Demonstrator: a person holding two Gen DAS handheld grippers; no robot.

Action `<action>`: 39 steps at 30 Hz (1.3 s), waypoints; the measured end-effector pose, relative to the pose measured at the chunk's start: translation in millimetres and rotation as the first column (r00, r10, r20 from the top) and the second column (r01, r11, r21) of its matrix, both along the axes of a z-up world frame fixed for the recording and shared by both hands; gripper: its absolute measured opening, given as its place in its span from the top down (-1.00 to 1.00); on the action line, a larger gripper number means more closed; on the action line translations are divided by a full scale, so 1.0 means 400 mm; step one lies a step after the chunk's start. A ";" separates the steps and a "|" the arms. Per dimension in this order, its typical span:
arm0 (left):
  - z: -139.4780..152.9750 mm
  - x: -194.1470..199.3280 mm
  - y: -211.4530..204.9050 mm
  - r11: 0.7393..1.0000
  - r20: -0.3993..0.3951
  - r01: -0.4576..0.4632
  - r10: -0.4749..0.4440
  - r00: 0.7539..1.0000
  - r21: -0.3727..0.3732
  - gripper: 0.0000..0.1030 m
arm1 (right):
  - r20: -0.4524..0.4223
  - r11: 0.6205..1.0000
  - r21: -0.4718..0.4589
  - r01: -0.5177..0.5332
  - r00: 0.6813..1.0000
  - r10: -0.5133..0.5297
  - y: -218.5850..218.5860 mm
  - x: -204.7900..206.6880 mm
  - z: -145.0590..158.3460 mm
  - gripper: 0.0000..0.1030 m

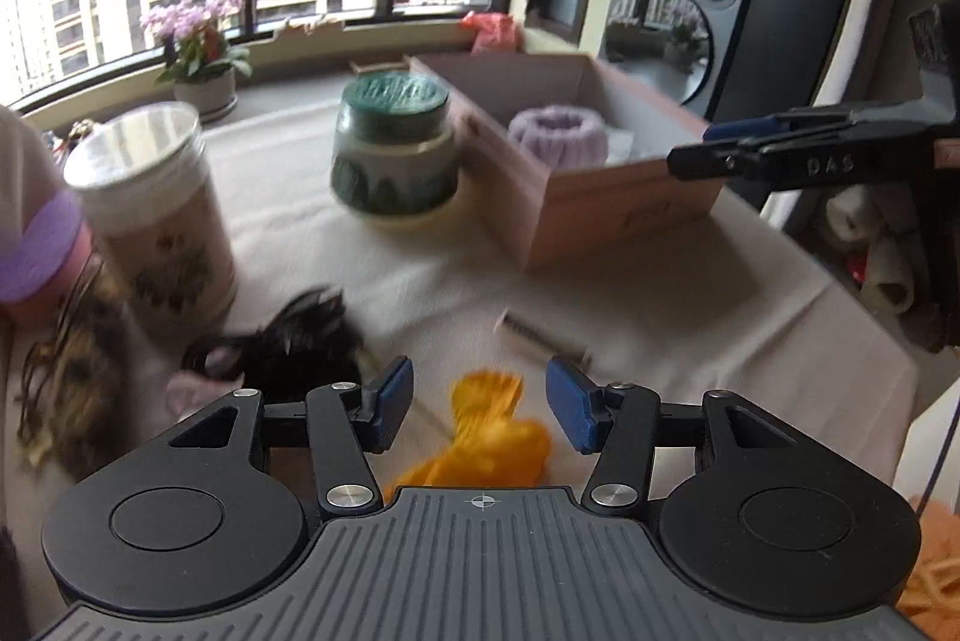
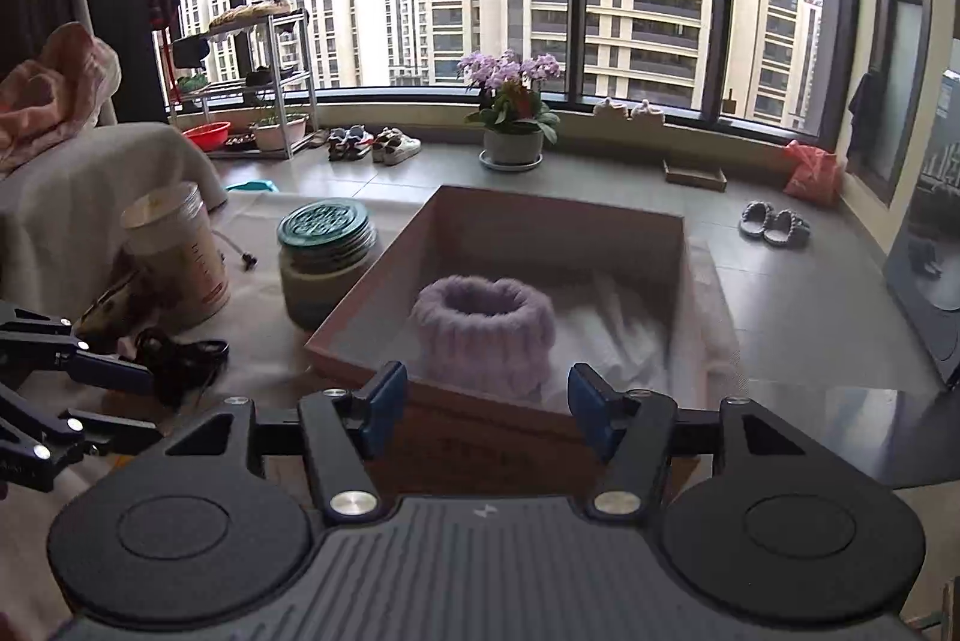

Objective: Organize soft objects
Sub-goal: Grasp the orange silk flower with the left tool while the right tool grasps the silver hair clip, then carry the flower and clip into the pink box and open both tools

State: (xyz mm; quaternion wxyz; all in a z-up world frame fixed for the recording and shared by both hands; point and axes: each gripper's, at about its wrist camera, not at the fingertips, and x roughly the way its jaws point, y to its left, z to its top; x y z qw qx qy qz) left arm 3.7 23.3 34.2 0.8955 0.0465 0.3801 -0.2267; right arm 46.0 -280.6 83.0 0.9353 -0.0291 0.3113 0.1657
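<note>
My left gripper is open just above an orange soft fabric piece lying on the cloth-covered table. A black soft item lies to its left, and a brown patterned one further left. A cardboard box stands behind; a fluffy purple band sits upright in it on white fabric. My right gripper is open and empty at the box's near wall. It also shows in the left wrist view, over the box corner.
A tall lidded canister and a green-lidded jar stand on the table left of the box. A purple-and-pink item is at the left edge. A flower pot, shoes and slippers sit on the floor beyond.
</note>
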 end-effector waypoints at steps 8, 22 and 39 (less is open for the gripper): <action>-0.059 -0.032 0.027 0.984 -0.014 -0.120 0.119 0.993 -0.134 -0.10 | -0.099 0.997 -0.021 -0.071 0.993 0.069 0.123 -0.018 -0.098 -0.17; -0.076 -0.081 -0.009 0.995 0.088 -0.098 0.100 0.991 -0.025 0.52 | -0.115 0.985 -0.031 -0.170 0.979 0.166 0.208 -0.042 -0.152 -0.13; -0.016 -0.155 -0.057 0.999 0.109 0.014 -0.010 0.994 -0.039 0.55 | -0.088 0.973 -0.106 -0.203 0.977 0.194 0.177 -0.115 -0.091 0.62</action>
